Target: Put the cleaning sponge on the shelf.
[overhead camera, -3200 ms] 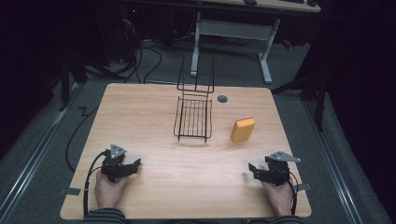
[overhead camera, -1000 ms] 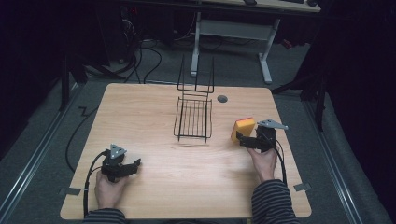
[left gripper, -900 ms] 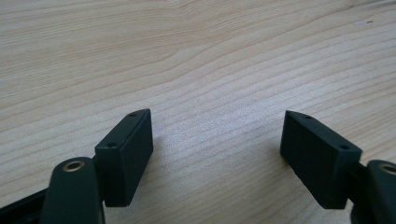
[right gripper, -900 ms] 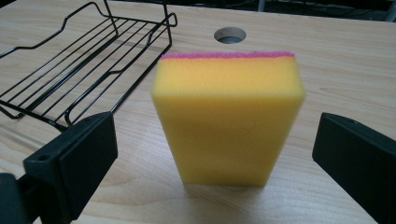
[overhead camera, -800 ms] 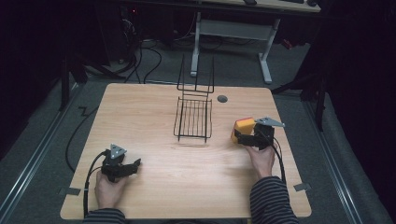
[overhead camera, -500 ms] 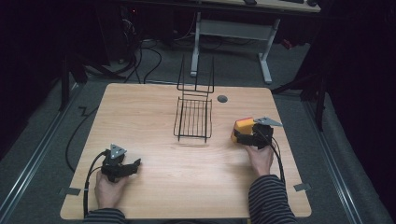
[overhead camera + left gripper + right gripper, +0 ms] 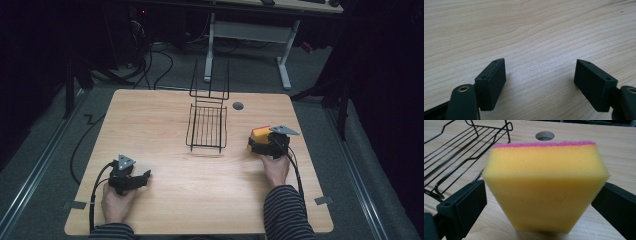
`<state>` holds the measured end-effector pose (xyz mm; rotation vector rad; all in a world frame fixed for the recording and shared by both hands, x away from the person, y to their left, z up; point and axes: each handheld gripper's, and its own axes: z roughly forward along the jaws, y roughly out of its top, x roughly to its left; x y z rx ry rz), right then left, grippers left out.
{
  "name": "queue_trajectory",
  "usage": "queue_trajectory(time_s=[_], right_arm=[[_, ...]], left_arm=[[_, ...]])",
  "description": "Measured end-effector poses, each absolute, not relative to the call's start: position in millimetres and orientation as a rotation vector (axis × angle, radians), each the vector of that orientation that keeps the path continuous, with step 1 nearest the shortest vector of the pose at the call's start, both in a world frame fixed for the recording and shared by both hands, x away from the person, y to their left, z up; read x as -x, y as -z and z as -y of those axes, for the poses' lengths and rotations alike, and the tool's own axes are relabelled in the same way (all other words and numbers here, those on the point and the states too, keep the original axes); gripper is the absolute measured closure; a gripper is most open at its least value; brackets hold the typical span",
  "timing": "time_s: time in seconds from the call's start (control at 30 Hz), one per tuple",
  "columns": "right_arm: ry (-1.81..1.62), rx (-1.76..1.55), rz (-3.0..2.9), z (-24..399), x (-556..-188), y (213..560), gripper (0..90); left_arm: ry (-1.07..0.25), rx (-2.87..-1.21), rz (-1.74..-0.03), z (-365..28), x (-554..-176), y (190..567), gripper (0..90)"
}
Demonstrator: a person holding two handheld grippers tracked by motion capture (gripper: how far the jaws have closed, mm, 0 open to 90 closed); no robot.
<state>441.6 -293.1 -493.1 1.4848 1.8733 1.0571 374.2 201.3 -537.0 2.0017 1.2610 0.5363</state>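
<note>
Though held, the soft, light yellow foam sponge with pink scouring layer (image 7: 544, 187), just beside the black wire rack (image 7: 207, 127), is best pinched across its side faces; right gripper (image 7: 539, 205) fingers (image 7: 464, 205) are clenched on it, left gripper (image 7: 541, 82) fingers released.

High view looks forward and down over whole counter (image 7: 200, 200). Left claw view sits close on bare wood. Right claw view faces sponge (image 7: 544, 187) and rack (image 7: 461, 147), both shared with high view.

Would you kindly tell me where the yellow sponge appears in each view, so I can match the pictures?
High view: the sponge lies right of centre on the table, just ahead of the right tool.
Left gripper view: not in it; bare wood table beyond the jaws.
Right gripper view: sponge centred between the jaws, pink layer on its far side.
Shared landmark: the black wire rack, left of the sponge.
</note>
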Motion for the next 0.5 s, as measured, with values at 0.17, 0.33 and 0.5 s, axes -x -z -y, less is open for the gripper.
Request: queue_trajectory(time_s=[0.17, 0.33, 0.5], right_arm=[[-1.055, -1.498, -1.873, 291.7, -444.2, 497.8, 2.1], [-1.038, -1.498, -1.875, 290.8, -445.8, 501.1, 6.5], [-1.035, -1.486, -1.872, 291.4, -446.1, 501.4, 14.0]], left_arm=[[-0.533, -2.0, -1.261, -201.7, -374.3, 536.9, 26.0], [-0.534, -2.0, -1.261, -201.6, -374.3, 536.9, 26.0], [-0.534, -2.001, -1.261, -201.5, -374.3, 536.9, 26.0]])
